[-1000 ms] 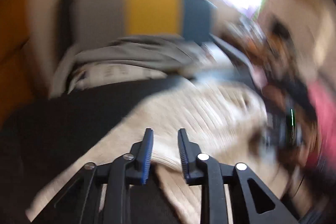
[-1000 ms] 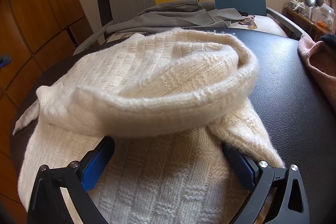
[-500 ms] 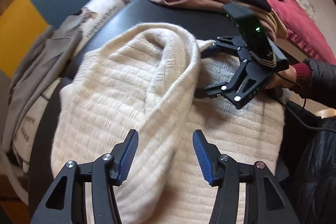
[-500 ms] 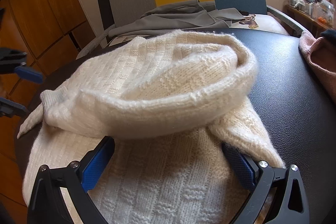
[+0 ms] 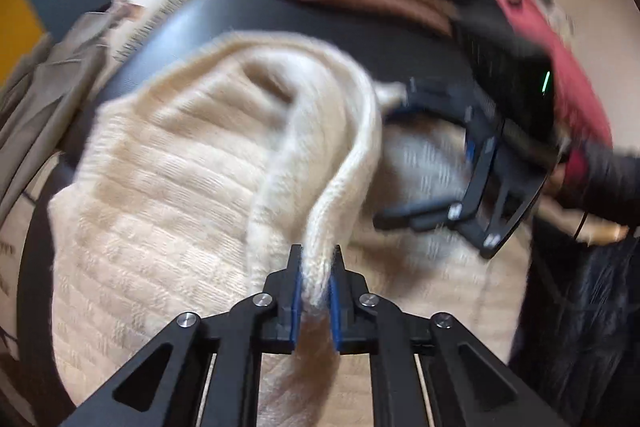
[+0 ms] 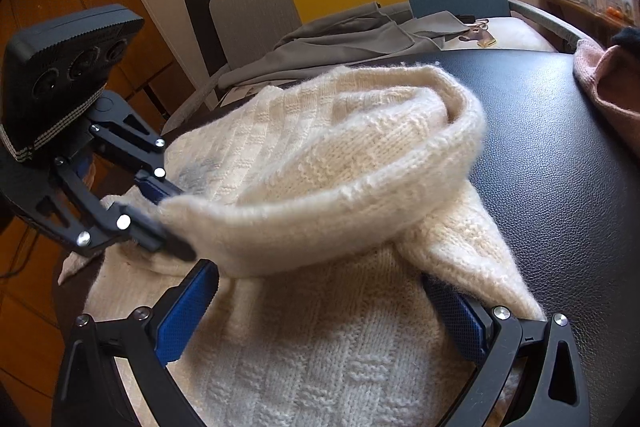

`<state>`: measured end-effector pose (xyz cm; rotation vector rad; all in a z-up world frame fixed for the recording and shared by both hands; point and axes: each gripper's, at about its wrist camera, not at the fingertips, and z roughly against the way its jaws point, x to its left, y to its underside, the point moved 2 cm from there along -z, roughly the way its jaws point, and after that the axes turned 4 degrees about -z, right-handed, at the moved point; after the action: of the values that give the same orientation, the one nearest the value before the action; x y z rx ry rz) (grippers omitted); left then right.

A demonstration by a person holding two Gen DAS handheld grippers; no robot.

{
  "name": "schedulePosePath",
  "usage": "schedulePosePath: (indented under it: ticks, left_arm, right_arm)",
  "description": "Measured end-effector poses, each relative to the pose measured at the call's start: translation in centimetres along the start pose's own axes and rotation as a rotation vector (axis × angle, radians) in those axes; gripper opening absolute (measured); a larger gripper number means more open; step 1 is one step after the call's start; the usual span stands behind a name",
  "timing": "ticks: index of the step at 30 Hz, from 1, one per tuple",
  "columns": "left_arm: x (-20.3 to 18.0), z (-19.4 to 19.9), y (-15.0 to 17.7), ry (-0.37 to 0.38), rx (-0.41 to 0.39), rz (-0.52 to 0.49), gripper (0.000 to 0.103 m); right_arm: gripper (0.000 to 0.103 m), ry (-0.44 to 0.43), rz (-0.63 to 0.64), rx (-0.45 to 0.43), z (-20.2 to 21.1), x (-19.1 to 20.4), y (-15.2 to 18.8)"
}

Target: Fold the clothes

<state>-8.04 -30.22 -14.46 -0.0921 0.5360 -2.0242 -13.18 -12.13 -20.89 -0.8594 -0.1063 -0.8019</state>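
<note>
Left wrist: left gripper (image 5: 315, 281) jaws just closed, pinching cream sweater (image 5: 168, 187) fold, lower centre; keep pinch deep | Right wrist: right gripper (image 6: 320, 311) jaws wide, straddling sweater at frame bottom on black table (image 6: 560, 147); should pin cloth while fold lifts.

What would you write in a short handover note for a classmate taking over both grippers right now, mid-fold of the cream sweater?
Left gripper: jaws have just been closing, now shut on the cream sweater's folded-over edge.
Right gripper: open, resting over the sweater's flat part, gripping nothing.
The sweater lies on the black table, partly folded and bunched.
Left: carry the pinched edge across, then flatten it.
</note>
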Motion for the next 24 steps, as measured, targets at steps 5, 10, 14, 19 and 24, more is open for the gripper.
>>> schedulePosePath:
  ticks: [5, 10, 14, 19, 24]
  left_arm:
    - [4.5, 8.2, 3.5, 0.03, -0.369, 0.335, 0.007]
    - [7.0, 8.7, 6.6, 0.079, -0.42, 0.537, 0.007]
    - [11.0, 5.0, 9.2, -0.054, -0.297, 0.778, 0.025]
    - [10.7, 8.2, 13.8, -0.106, -0.451, 0.894, 0.035]
    - [8.7, 8.6, 18.6, -0.325, -0.307, 0.879, 0.036]
  right_arm:
    - [0.103, 0.007, 0.006, 0.004, 0.0, 0.1, 0.0]
    - [0.103, 0.031, 0.023, 0.012, -0.1, 0.4, 0.1]
    - [0.103, 0.055, 0.039, 0.024, -0.3, 0.7, 0.2]
    - [0.103, 0.069, 0.052, 0.063, 0.0, 0.4, 0.0]
    - [0.103, 0.157, 0.075, 0.097, 0.8, -0.7, 0.2]
